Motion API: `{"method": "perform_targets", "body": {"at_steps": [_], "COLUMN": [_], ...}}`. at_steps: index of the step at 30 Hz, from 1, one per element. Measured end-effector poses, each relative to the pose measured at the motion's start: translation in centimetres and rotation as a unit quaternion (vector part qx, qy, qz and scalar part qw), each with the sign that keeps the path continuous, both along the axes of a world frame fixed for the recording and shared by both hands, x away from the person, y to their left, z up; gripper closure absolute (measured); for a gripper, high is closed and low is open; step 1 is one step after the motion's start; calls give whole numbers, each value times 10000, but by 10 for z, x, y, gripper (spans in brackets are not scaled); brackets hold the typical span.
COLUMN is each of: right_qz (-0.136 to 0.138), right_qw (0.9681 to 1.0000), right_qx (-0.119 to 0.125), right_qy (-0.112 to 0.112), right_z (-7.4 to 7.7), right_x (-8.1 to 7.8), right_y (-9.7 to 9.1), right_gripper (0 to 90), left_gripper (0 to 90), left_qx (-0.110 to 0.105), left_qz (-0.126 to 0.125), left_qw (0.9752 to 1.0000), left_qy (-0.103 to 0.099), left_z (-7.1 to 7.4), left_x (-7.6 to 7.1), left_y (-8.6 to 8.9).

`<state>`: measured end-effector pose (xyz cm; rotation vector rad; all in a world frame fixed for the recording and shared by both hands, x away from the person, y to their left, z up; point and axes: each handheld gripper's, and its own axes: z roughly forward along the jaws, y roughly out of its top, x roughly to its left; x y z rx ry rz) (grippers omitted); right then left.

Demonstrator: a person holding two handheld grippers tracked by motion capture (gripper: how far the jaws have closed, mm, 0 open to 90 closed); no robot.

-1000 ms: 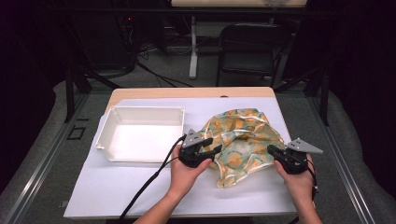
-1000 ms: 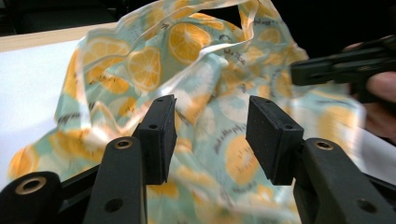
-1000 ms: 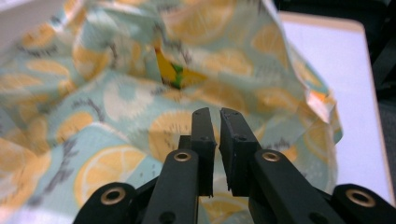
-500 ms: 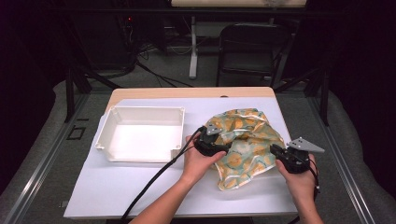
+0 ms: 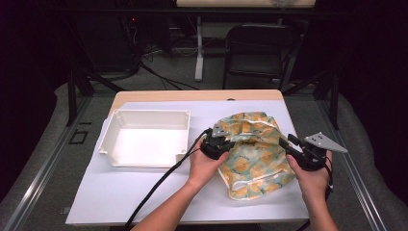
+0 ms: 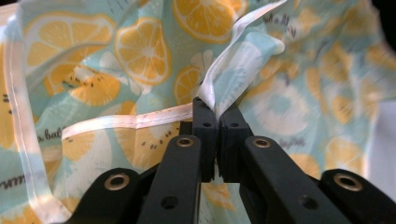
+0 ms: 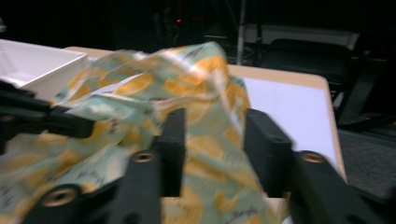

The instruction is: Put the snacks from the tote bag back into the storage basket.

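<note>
My left gripper (image 6: 217,122) has just closed on a white-edged fold of the fruit-print cloth (image 5: 252,149), pinching it tight. My right gripper (image 7: 214,154) has just been opening, so its jaws now stand apart with cloth loose between them, unpressed. The cloth lies bunched on the tabletop (image 5: 144,202) between both grippers, so I judge the hold has passed leftward.

Pale mint cloth (image 5: 252,144) printed with orange and yellow citrus slices and edged in white, white tray (image 5: 144,139), black tools, white sheet (image 5: 144,197) over a tan desk (image 5: 192,95).
</note>
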<state>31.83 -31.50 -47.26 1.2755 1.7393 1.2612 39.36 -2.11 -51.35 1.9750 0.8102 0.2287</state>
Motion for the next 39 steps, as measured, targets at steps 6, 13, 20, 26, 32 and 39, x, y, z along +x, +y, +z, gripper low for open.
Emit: {"method": "perform_targets", "body": {"at_steps": [6, 13, 20, 26, 32, 39], "right_qz": [141, 394, 549, 468, 236, 45], "right_qw": [9993, 9962, 9896, 9958, 9980, 9986], "right_qx": [-171, -654, -1172, -625, -457, -359], "right_qy": [289, 408, 622, 488, 377, 375], "right_z": [-10, -23, -32, -24, -14, -9], "right_x": [29, 41, 46, 49, 60, 77], "right_y": [10, 26, 32, 22, 18, 14], "right_gripper": [247, 219, 801, 900, 900, 900], "left_gripper": [897, 898, 899, 899, 899, 899], "left_qx": [-293, -526, -688, -678, -685, -721], "left_qz": [13, 8, 43, 51, 83, 341], "left_qw": [9995, 9984, 9973, 9974, 9975, 9967], "left_qy": [91, 213, 239, 254, 149, 124], "left_z": [8, 16, 23, 25, 33, 37], "left_x": [7, 13, 17, 23, 30, 46], "left_y": [8, 11, 15, 18, 10, -2]}}
